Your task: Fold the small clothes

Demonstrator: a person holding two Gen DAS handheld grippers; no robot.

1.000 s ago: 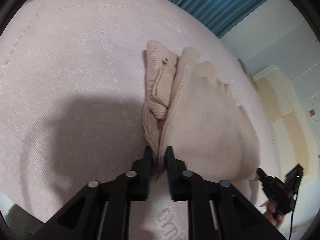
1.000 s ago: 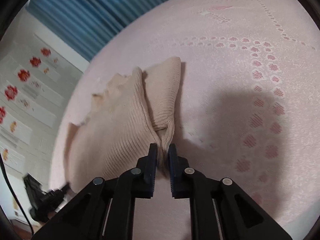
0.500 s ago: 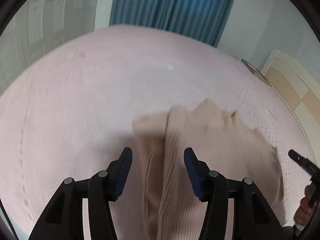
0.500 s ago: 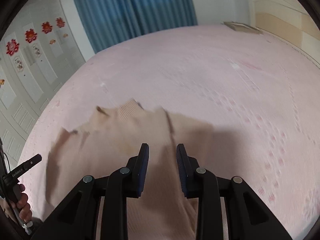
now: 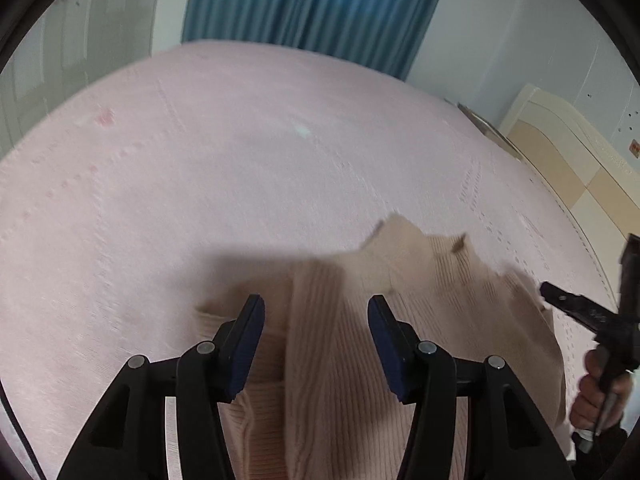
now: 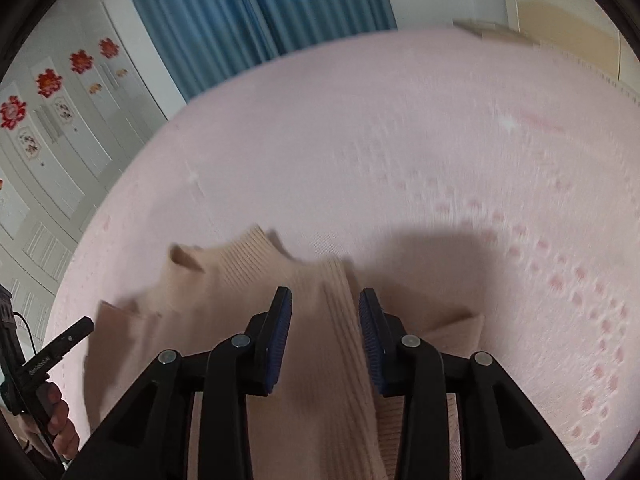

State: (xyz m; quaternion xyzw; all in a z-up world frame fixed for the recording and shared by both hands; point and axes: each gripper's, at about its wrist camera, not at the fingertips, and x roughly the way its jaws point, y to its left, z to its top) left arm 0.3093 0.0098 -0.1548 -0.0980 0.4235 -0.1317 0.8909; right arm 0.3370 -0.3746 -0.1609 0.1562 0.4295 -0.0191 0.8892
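On the pink bedspread lies the beige ribbed sweater, its body spread flat with both sleeves folded in along the sides and the collar toward the far end. The left gripper stands about half open over the left edge of the knit with nothing between its pads; the right gripper is open more narrowly, its jaws having just been opening, and the cloth lies under them rather than pinched — neither tool has hold of anything.

What could go wrong, as I judge it: the folded sleeve on the left sits loosely, its edge already a little off the body, so a fingertip catching a rib could drag it open and undo the fold. The knit is soft and stretchy; a pinch that takes only the top layer would lift one ply and leave the rest behind, skewing the next fold. Both views are blurred, so exact edges are hard to place, and a grab aimed by them may miss the hem.

Around the bed: blue curtains at the far side, a white wardrobe with red flower decals and a beige headboard. Nothing lies on the bedspread near the sweater — only each gripper's own shadow across it, and the other hand at the frame's edge.
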